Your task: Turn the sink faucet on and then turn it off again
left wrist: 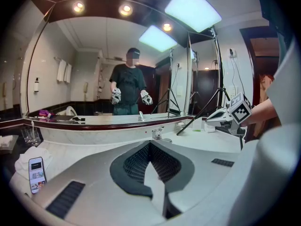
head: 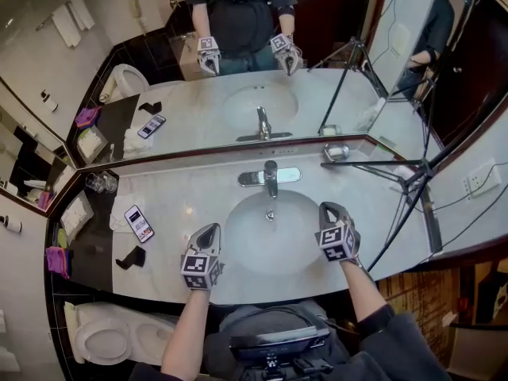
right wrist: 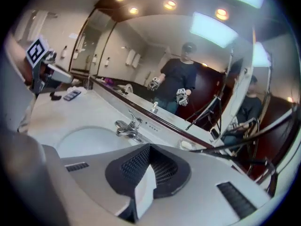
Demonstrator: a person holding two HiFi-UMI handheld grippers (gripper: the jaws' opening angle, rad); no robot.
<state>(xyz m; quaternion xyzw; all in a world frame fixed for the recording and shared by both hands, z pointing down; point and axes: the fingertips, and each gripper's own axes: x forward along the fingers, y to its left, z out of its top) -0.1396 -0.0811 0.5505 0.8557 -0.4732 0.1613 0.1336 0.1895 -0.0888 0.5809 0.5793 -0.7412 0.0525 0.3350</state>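
Over the front edge of the counter, your left gripper and right gripper hover with jaws together and empty, poised for the faucet.

Right tool held short of the faucet, jaws closed together on nothing.
The sink is seen in front of the faucet, the mirror behind it.

A pale marble worktop lay under the left gripper and the right gripper, and a wide wall mirror rose beyond them. Round ceiling spots and a bright panel light shone overhead. A white toilet stood to the left gripper's left; a dark tripod stood to the right gripper's right.
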